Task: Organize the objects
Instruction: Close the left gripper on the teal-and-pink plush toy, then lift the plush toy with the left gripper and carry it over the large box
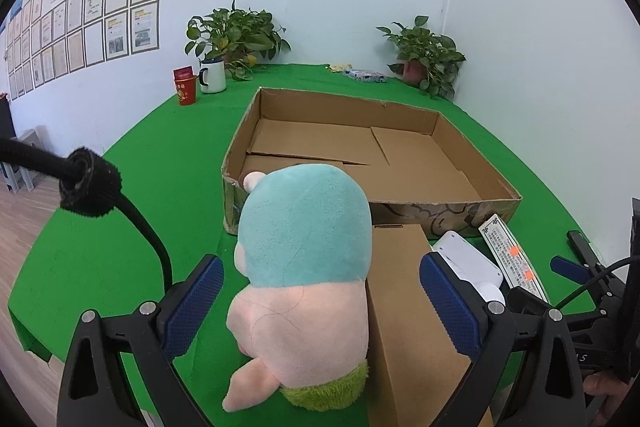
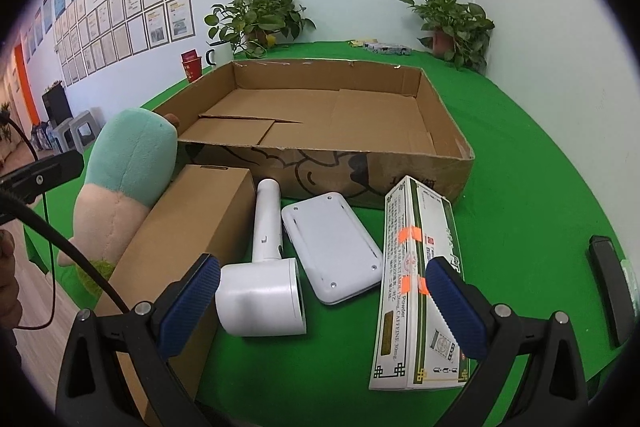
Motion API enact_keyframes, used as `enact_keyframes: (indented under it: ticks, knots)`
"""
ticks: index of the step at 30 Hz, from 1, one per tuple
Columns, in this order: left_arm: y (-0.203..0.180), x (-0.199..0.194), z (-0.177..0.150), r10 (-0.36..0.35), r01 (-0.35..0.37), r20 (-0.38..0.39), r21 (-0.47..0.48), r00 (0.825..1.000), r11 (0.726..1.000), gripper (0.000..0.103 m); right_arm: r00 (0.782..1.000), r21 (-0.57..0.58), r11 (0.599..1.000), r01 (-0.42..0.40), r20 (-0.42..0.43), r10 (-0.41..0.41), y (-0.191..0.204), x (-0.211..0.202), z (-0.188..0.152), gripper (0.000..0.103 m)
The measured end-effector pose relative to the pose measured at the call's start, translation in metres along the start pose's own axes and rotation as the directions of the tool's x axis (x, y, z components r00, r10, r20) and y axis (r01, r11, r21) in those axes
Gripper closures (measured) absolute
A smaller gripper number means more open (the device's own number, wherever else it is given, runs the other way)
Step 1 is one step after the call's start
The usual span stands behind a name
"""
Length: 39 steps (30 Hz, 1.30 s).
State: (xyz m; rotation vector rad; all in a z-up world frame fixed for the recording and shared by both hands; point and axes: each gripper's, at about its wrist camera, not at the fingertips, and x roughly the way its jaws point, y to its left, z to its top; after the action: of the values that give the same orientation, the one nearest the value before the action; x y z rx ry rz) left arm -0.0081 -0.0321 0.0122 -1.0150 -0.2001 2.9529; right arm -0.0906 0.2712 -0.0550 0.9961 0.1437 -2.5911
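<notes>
In my left wrist view, my left gripper (image 1: 322,301) stands wide, the plush toy (image 1: 304,267) sitting between its fingers at lower centre, touching neither pad. Just right lies the brown carton (image 1: 408,307). My right gripper (image 2: 322,301) gapes wide over the white dryer (image 2: 262,283) and flat white device (image 2: 332,251), its right pad over the medicine box (image 2: 416,291).

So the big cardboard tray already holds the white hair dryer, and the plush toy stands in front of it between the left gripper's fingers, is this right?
Not quite. The cardboard tray holds nothing; the right wrist view shows the white hair dryer lying on the green cloth in front of it, beside the brown box. The rest holds: the plush toy stands in front of the tray between the open left gripper fingers.
</notes>
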Motion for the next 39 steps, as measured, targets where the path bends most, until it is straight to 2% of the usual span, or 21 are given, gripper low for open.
enact_keyframes:
  ticks: [7,11,15,17,19,23,25,29,32,36,39]
  knots:
    - [0.01,0.013,-0.001,-0.029,0.028,-0.041,-0.029,0.999,0.999,0.004,0.999,-0.05,0.998,-0.027,0.021,0.028,0.007,-0.003,0.002,0.001]
    - [0.025,0.032,-0.01,-0.087,0.079,-0.148,-0.064,0.985,0.995,0.004,0.994,-0.185,0.981,0.052,0.107,-0.033,0.009,-0.014,0.012,0.001]
    - [0.041,0.046,-0.019,-0.139,0.113,-0.191,-0.141,0.972,0.984,0.004,0.979,-0.316,0.943,0.109,0.198,-0.047,0.01,-0.025,0.027,0.001]
    - [0.044,0.05,-0.023,-0.163,0.134,-0.189,-0.154,0.968,0.979,0.004,0.975,-0.362,0.931,0.051,0.219,0.031,0.015,-0.032,0.037,0.001]
    - [0.043,0.055,-0.026,-0.155,0.131,-0.184,-0.135,0.971,0.982,0.003,0.959,-0.417,0.908,-0.037,0.239,0.149,0.024,-0.043,0.044,0.001]
    - [0.048,0.074,-0.037,-0.108,0.085,-0.208,-0.119,0.972,0.989,0.006,0.892,-0.49,0.841,-0.231,0.238,0.383,0.048,-0.061,0.053,0.001]
    - [0.05,0.079,-0.04,-0.137,0.11,-0.213,-0.136,0.967,0.985,0.011,0.861,-0.475,0.812,-0.339,0.19,0.471,0.058,-0.057,0.058,0.001]
    - [0.055,0.076,-0.043,-0.162,0.136,-0.197,-0.139,0.967,0.981,0.024,0.84,-0.44,0.789,-0.429,0.127,0.528,0.077,-0.042,0.065,0.001]
    - [0.062,0.067,-0.044,-0.164,0.136,-0.203,-0.144,0.965,0.98,0.029,0.811,-0.393,0.766,-0.508,0.082,0.579,0.087,-0.031,0.071,0.001]
    - [0.082,0.044,-0.043,-0.123,0.082,-0.243,-0.171,0.962,0.982,0.031,0.792,-0.378,0.741,-0.555,0.031,0.61,0.103,-0.022,0.081,0.001]
    - [0.089,0.025,-0.045,-0.05,0.015,-0.249,-0.14,0.967,0.99,0.031,0.754,-0.38,0.693,-0.612,-0.018,0.656,0.122,-0.016,0.087,0.001]
